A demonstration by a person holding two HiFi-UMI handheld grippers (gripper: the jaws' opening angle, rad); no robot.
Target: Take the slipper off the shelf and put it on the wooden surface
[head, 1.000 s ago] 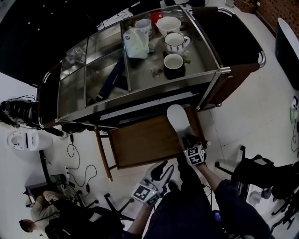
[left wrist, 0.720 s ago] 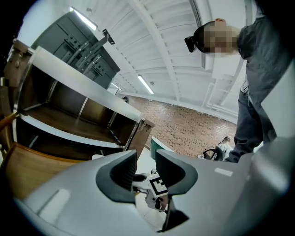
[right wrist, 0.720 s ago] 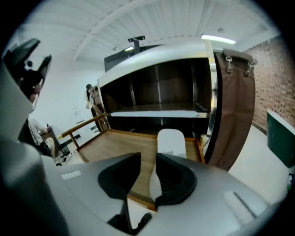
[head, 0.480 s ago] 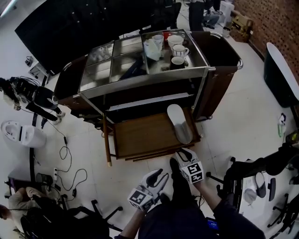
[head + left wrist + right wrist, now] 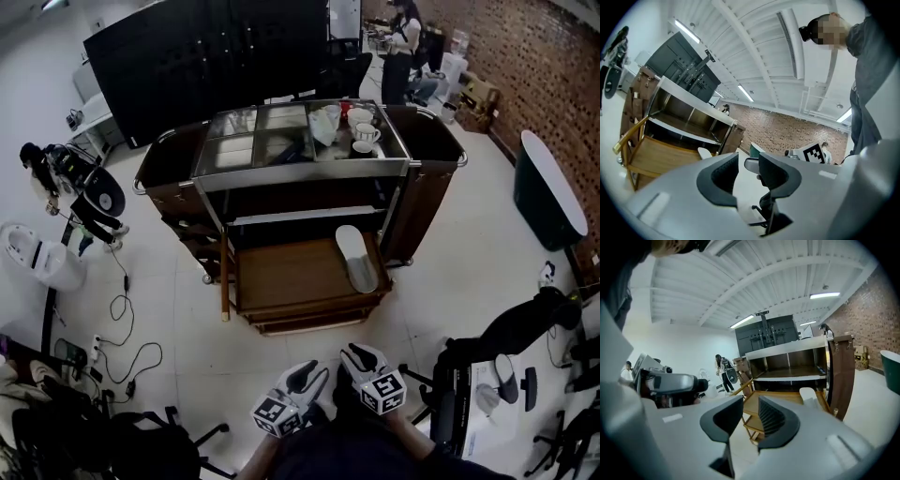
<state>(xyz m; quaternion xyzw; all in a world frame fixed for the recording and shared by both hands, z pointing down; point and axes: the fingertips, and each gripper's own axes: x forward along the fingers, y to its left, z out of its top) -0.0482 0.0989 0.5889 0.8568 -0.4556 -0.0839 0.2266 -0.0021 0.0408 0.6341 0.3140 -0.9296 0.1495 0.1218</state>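
The white slipper [image 5: 355, 259] lies on the right side of the low wooden surface [image 5: 291, 277], under the cart's shelf [image 5: 305, 215], with nothing touching it. Both grippers hang well in front of the cart, close to my body. My right gripper [image 5: 355, 353] is open and empty, and so is my left gripper [image 5: 307, 377]. In the right gripper view the slipper [image 5: 808, 395] shows on the wooden surface [image 5: 778, 401] beyond the gripper [image 5: 751, 409]. In the left gripper view the slipper [image 5: 704, 152] appears far off past the gripper [image 5: 748, 165].
The metal cart top [image 5: 281, 141] carries cups [image 5: 363, 132] and a white bag [image 5: 325, 123]. Chair bases [image 5: 450, 394] stand on the floor at right, cables [image 5: 122, 319] at left. A dark tub [image 5: 544, 192] sits far right. A person [image 5: 403, 42] stands behind the cart.
My right gripper has let go of the slipper's heel and drawn back from the cart. Both grippers now sit farther from the wooden surface, and the head view has pulled back.
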